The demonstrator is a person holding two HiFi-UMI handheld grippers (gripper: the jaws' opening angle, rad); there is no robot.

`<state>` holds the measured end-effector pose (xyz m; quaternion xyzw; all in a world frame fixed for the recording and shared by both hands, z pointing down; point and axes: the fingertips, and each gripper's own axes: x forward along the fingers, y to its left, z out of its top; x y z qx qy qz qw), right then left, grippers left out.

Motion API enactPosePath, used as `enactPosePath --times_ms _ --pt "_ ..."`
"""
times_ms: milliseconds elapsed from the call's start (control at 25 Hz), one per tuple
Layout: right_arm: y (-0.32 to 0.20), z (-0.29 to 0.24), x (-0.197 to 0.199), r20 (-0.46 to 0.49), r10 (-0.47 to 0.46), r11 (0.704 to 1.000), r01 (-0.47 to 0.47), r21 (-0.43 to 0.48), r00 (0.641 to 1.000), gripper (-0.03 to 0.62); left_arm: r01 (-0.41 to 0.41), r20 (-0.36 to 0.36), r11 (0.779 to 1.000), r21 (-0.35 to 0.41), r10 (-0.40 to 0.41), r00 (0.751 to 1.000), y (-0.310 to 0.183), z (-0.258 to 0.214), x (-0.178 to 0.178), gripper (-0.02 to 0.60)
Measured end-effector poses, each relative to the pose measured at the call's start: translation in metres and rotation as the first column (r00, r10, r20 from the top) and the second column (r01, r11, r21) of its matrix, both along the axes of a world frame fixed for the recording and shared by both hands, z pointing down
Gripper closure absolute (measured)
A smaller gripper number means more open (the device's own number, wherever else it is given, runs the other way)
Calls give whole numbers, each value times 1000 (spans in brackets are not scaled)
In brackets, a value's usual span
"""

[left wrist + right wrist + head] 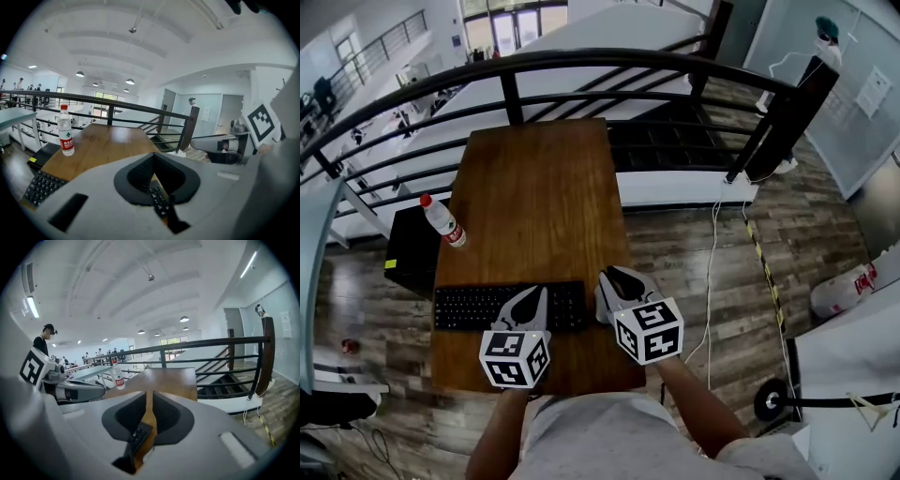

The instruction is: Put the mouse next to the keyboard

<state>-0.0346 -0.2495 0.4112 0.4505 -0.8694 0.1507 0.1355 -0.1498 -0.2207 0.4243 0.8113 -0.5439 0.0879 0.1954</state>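
We see a long, narrow table (534, 197) of brown wood running up the middle of the head view, its grain lengthwise and its short ends toward the top and bottom of the frame. Two things rest on it that we can make out. A black keyboard (469, 307) lies crosswise in the lower part of the frame, parallel to the near edge, with its left end almost at the table's left edge. A clear plastic bottle (442, 220) with a red cap and red label stands upright at the left edge, above the keyboard in the picture and apart from it.
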Motion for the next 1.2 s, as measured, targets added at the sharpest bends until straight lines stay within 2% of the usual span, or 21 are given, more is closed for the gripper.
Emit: enactPosePath --times_ms 200,440,1200 --pt "8 -16 3 -2 -51 996 51 77 999 587 19 10 999 30 -19 1000 3 -10 11 586" --pt "14 -25 -3 9 -118 986 116 123 993 589 33 14 999 39 -33 999 7 -12 17 586" --pt "13 -10 -23 36 -158 985 155 75 987 589 66 -5 998 18 -66 998 5 -2 -1 586"
